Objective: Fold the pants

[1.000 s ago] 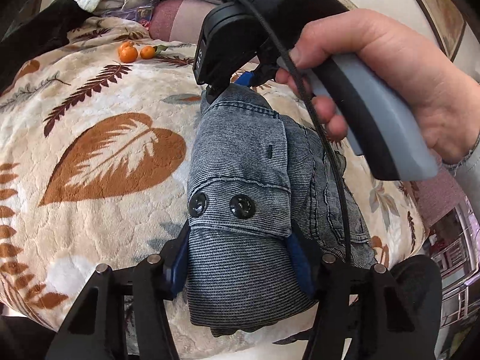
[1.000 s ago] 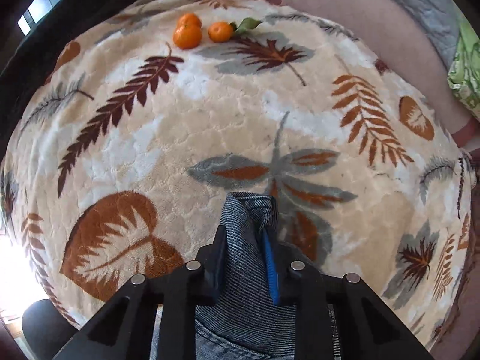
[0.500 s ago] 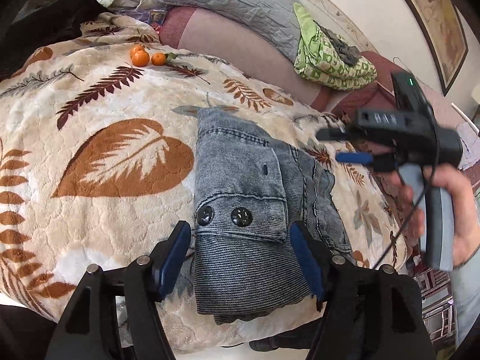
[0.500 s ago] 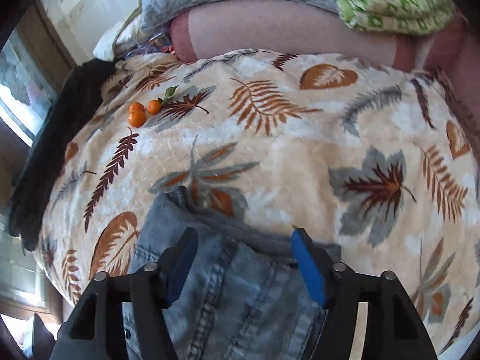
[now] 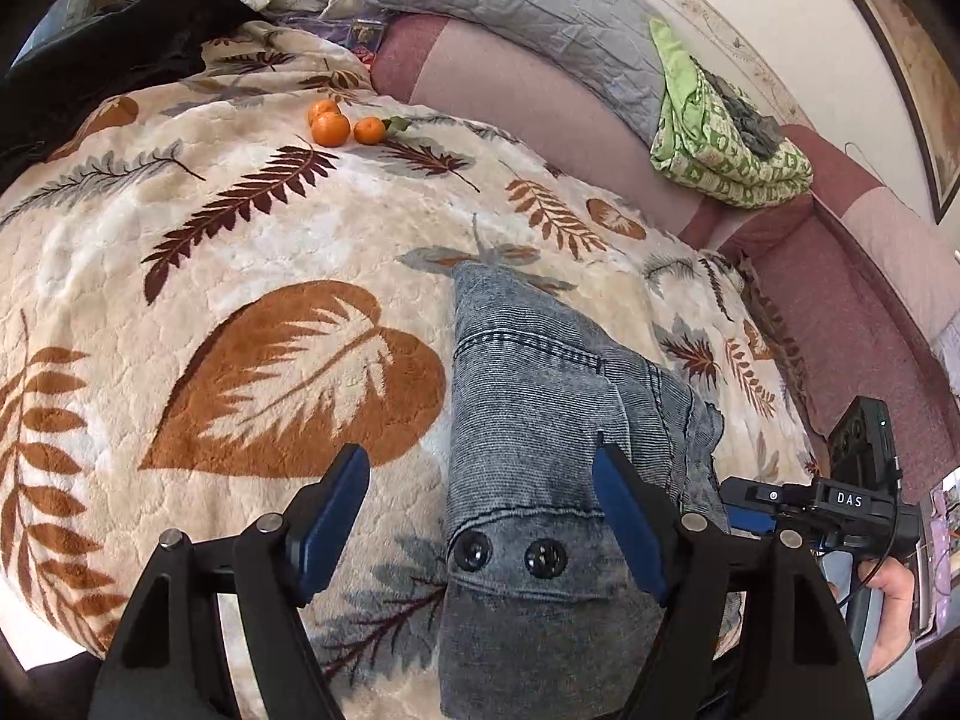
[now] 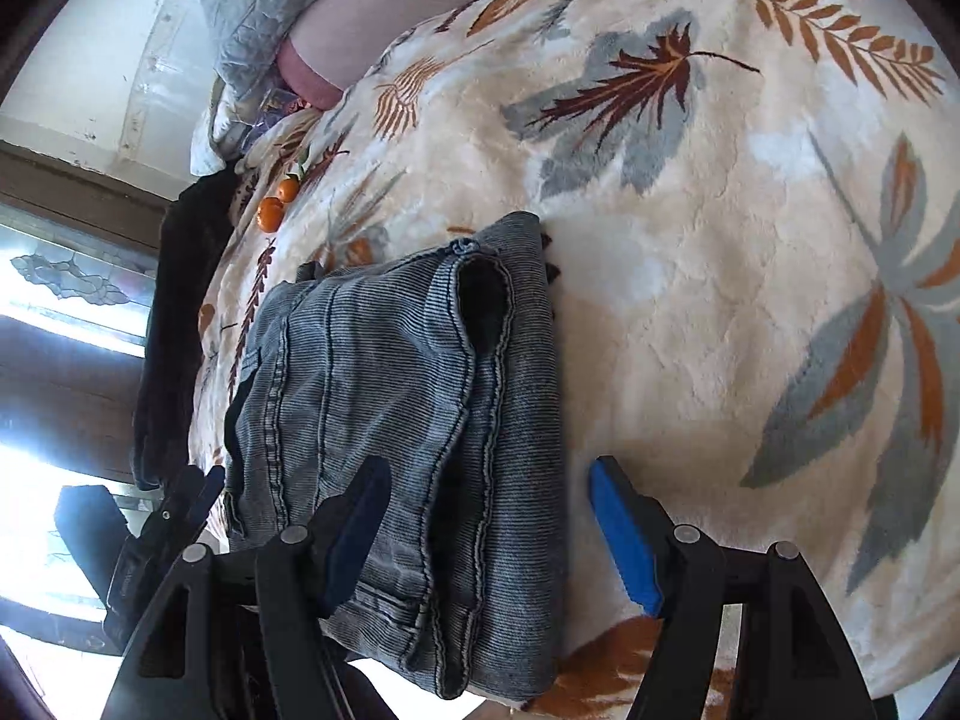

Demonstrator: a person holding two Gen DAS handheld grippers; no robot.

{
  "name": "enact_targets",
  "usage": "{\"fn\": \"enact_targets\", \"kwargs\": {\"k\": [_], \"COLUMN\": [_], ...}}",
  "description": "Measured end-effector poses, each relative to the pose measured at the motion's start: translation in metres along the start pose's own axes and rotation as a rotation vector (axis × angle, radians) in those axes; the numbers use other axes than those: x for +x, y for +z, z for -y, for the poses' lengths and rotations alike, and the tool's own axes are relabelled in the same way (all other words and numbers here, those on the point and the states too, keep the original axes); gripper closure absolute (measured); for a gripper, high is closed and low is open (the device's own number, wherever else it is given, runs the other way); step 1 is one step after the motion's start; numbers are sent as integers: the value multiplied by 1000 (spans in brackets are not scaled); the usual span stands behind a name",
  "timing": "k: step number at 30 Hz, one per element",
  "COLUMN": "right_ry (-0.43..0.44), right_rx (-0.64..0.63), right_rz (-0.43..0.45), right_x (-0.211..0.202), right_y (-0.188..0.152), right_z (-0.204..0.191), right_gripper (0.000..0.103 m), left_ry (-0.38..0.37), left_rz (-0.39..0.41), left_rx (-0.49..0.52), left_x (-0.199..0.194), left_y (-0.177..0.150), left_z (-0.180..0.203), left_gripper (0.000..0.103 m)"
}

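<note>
The grey-blue denim pants (image 5: 540, 450) lie folded in a compact bundle on the leaf-patterned blanket (image 5: 240, 252), two dark buttons at the near end. My left gripper (image 5: 486, 516) is open and empty, just above the pants' near end. In the right wrist view the folded pants (image 6: 408, 396) show stacked layers and a leg opening. My right gripper (image 6: 486, 528) is open and empty, its jaws straddling the bundle's right edge. The right gripper also shows at the right edge of the left wrist view (image 5: 840, 498), held by a hand.
Three small oranges (image 5: 342, 123) sit at the blanket's far side. A dark garment (image 5: 120, 60) lies at the far left. A grey pillow (image 5: 528, 12) and a green folded cloth (image 5: 720, 144) rest on the pink sofa back (image 5: 510, 108). The blanket's front edge drops off just below the pants.
Both grippers opened and let go of the pants, then drew back. The right gripper swung away from the far end to the bundle's right side. The pants now lie flat, folded.
</note>
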State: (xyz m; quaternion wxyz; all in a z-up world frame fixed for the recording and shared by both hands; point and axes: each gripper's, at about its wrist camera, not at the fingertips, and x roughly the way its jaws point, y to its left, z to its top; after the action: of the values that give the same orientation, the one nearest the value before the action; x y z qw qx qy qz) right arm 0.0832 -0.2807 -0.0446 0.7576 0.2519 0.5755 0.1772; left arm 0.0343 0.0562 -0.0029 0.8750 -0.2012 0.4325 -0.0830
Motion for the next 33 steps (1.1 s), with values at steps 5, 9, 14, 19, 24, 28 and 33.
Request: {"fn": "enact_targets", "kwargs": {"k": [5, 9, 14, 19, 24, 28, 33], "right_ry": [23, 48, 55, -57, -99, -91, -80], "right_rx": [-10, -11, -46, -122, -204, -272, -335], "right_rz": [-12, -13, -25, -24, 25, 101, 219], "right_x": [9, 12, 16, 22, 7, -18, -52], "right_y": [4, 1, -5, -8, -17, -14, 21], "right_z": [-5, -9, -21, -33, -56, -85, -118], "right_gripper": [25, 25, 25, 74, 83, 84, 84], "left_ry": [9, -20, -58, 13, 63, 76, 68], "left_rz": [-64, -87, -130, -128, -57, 19, 133], "left_rx": [11, 5, 16, 136, 267, 347, 360], "left_x": [26, 37, 43, 44, 23, 3, -11], "left_y": [2, 0, -1, -6, -7, 5, 53], "left_z": [8, 11, 15, 33, 52, 73, 91], "left_gripper": [25, 25, 25, 39, 69, 71, 71]}}
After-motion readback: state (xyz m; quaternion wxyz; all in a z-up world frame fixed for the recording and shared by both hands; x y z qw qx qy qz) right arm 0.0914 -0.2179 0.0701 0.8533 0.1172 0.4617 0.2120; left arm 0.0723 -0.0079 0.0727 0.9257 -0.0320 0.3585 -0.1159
